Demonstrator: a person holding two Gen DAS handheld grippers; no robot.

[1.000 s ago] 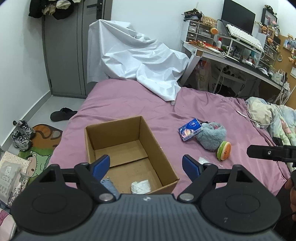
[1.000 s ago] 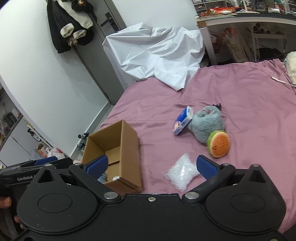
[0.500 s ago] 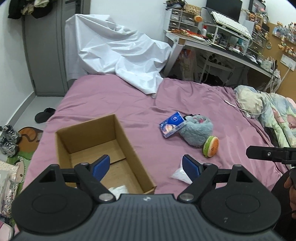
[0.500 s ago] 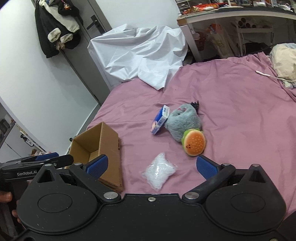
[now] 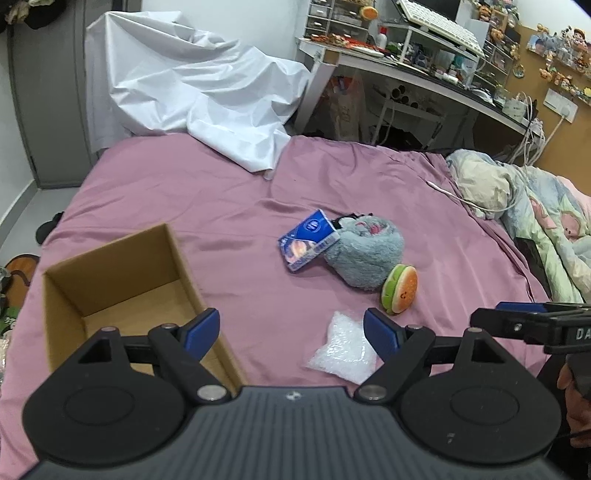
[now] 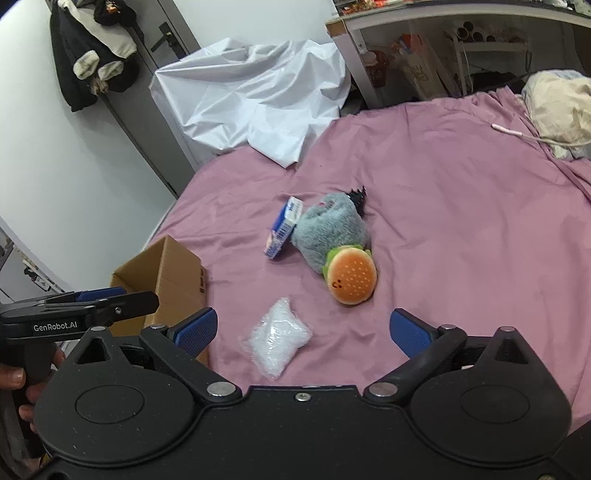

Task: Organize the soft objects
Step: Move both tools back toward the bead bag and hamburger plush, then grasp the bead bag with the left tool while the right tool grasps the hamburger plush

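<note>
Now both grippers hover wide-jawed, empty, above the pink bedsheet (image 5: 221, 192).
Left gripper (image 5: 291, 328) and right gripper (image 6: 302, 330) flank the clear crinkly plastic bag (image 6: 277, 341); beyond it, the orange burger plush (image 6: 351, 275).

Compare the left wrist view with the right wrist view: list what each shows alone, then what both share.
Left wrist only: the box's inside floor, the keyboard on the desk, the patterned quilt.

Right wrist only: the jacket hanging on the door, the door handle.

Both: box, blue packet, grey plush, burger toy, clear bag, white sheet, and both grippers, left and right, jaws open.
</note>
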